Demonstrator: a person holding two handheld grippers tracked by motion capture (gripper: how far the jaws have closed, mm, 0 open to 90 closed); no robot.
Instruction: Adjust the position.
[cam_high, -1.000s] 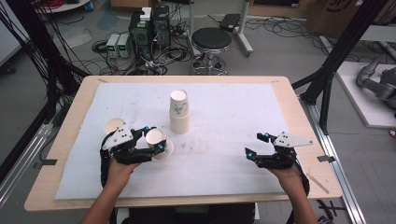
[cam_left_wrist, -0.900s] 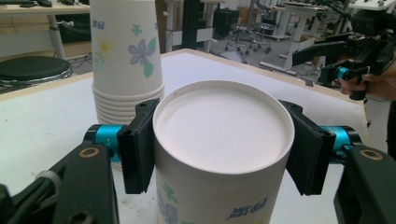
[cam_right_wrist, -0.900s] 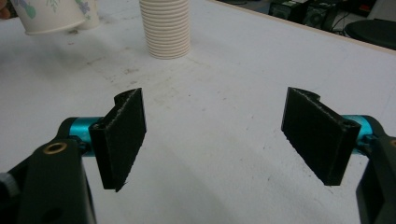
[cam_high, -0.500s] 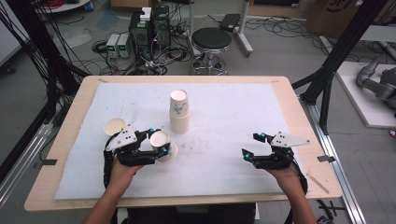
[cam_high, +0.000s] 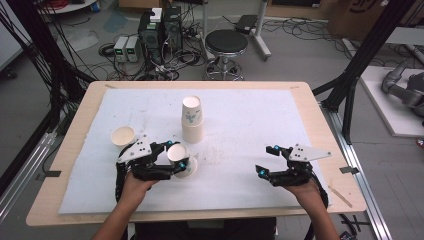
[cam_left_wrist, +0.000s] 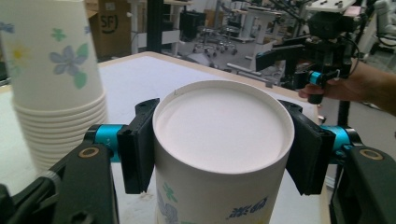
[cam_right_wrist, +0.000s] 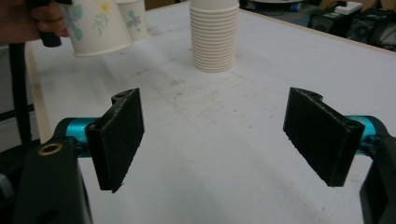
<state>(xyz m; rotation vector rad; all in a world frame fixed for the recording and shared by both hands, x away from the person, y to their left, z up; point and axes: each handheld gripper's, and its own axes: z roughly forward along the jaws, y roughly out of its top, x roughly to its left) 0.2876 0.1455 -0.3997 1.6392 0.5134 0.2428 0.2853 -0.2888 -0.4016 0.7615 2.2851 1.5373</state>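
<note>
My left gripper (cam_high: 176, 160) is shut on a white paper cup (cam_high: 176, 151) with a flower print, held base up and tilted just above the table. In the left gripper view both pads press the sides of the paper cup (cam_left_wrist: 219, 135), whose base faces the camera, in my left gripper (cam_left_wrist: 219, 154). A tall upside-down stack of cups (cam_high: 192, 120) stands just beyond it, mid-table. My right gripper (cam_high: 266, 160) rests low at the front right, jaws wide apart and nothing between them (cam_right_wrist: 215, 140). From there the held cup (cam_right_wrist: 95, 28) and the stack (cam_right_wrist: 215, 37) lie ahead.
A single upright cup (cam_high: 122, 136) stands left of my left hand. A white mat (cam_high: 250, 115) covers the wooden table (cam_high: 320, 130). Behind the table are a stool (cam_high: 226, 45) and floor equipment with cables.
My left gripper has drifted slightly to the right with the cup in it. The right gripper has stayed put.
</note>
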